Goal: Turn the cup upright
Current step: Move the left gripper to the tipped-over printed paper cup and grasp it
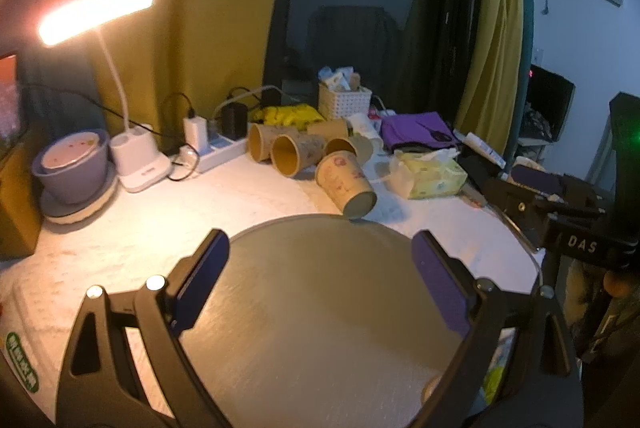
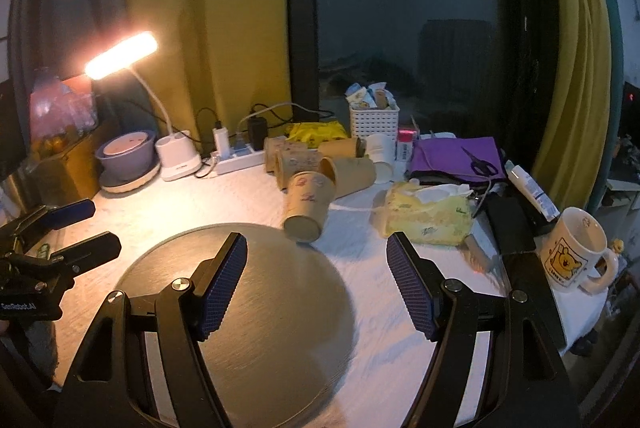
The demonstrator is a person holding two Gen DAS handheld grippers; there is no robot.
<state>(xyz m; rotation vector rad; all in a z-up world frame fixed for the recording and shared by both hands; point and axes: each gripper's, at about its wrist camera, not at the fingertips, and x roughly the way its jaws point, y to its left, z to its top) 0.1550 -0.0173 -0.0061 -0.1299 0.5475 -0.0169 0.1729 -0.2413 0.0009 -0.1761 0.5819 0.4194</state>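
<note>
A brown paper cup [image 1: 347, 184] lies on its side at the far edge of a round grey metal tray [image 1: 320, 292], its base toward me. It also shows in the right wrist view [image 2: 307, 206], by the tray [image 2: 248, 308]. Several more paper cups [image 1: 292, 150] lie on their sides behind it. My left gripper [image 1: 320, 252] is open and empty above the tray, short of the cup. My right gripper [image 2: 316, 256] is open and empty, just in front of the cup. The left gripper [image 2: 86, 228] shows at the left of the right wrist view.
A lit desk lamp [image 1: 140, 164], a purple bowl [image 1: 74, 168], a power strip [image 1: 218, 148], a white basket [image 1: 344, 100], a tissue pack [image 2: 428, 216], a purple cloth with scissors [image 2: 460, 156] and a white mug [image 2: 572, 248] stand around the white table.
</note>
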